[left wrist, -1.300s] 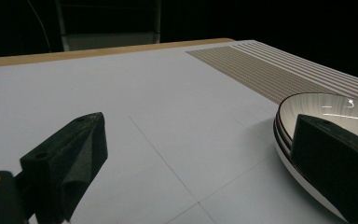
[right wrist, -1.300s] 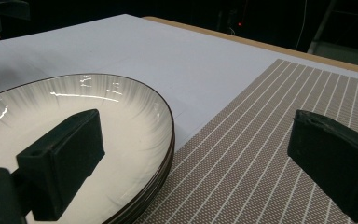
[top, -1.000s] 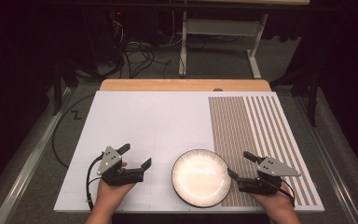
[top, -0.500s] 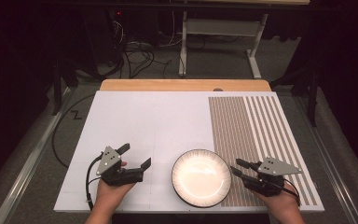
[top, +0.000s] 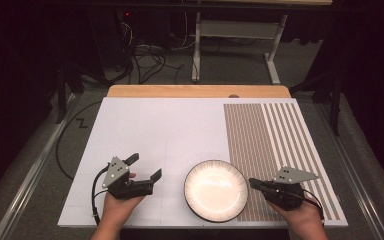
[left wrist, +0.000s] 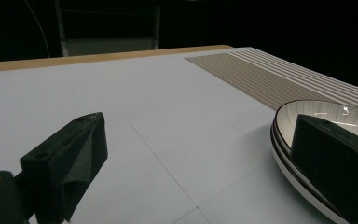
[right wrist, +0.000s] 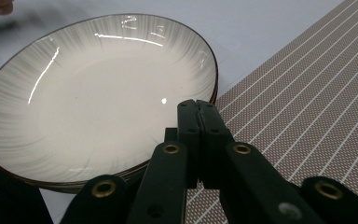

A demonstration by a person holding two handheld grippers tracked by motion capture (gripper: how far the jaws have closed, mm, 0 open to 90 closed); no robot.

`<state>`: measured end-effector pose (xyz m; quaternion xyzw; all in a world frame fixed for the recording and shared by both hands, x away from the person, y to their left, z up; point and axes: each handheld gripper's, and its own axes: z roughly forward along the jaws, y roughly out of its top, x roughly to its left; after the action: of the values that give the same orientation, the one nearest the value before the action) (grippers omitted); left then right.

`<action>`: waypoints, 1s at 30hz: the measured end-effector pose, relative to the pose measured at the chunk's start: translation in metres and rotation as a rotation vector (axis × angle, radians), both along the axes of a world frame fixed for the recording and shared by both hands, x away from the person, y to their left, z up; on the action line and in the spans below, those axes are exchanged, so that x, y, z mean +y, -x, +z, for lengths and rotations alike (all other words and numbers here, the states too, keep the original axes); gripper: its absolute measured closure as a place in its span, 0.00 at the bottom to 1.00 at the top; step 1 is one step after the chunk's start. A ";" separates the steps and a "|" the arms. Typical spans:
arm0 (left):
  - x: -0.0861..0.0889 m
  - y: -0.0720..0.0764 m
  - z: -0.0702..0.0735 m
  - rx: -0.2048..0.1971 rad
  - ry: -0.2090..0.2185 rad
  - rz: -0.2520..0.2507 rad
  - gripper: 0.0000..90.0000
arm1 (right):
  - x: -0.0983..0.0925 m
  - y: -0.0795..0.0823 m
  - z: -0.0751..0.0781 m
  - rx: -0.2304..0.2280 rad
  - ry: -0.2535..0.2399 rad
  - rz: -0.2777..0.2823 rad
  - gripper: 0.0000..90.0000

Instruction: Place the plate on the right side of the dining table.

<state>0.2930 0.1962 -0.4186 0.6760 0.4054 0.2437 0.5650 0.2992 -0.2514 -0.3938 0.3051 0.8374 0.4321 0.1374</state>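
Near the front edge of the table (top: 145,125), between your two hands, sits the plate (top: 215,190): a shallow white dish with a dark rim and faint grey streaks running inward from the edge. It rests on the pale board, and its right side touches or just overlaps the edge of the brown striped mat (top: 275,145).

Your right gripper (top: 252,183) lies just beside the plate's right rim, pointing left toward it. Its jaws have just been closing and now stand pressed flat together with nothing between them; in the right gripper view the joined tips (right wrist: 197,108) hang over the plate's near rim (right wrist: 98,102), and you cannot tell from that angle whether they touch it.

Your left gripper (top: 145,167) rests on the board to the plate's left, a little apart from it, pointing up and to the right. Its fingers are spread wide with nothing in them; in the left gripper view one black pad (left wrist: 74,158) stands over bare board and the other (left wrist: 335,163) covers part of the plate's rim (left wrist: 307,105).

Beyond the board, a strip of wooden tabletop (top: 195,91) shows at the far edge, with a tangle of cables (top: 145,55) and a metal frame (top: 235,35) on the dark floor behind it.
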 end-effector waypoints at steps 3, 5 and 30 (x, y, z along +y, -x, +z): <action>0.000 0.000 0.000 -0.003 0.003 -0.002 0.05 | 0.002 0.001 0.001 0.004 0.024 0.011 1.00; 0.000 0.001 0.000 -0.004 0.004 -0.002 0.05 | 0.004 0.002 0.001 0.012 0.034 0.018 1.00; -0.002 0.000 -0.001 -0.004 0.010 -0.018 0.05 | 0.015 0.006 0.003 -0.005 0.153 0.049 1.00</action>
<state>0.2930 0.1946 -0.4192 0.6763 0.3994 0.2379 0.5714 0.2932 -0.2366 -0.3911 0.2721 0.8749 0.3708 0.1518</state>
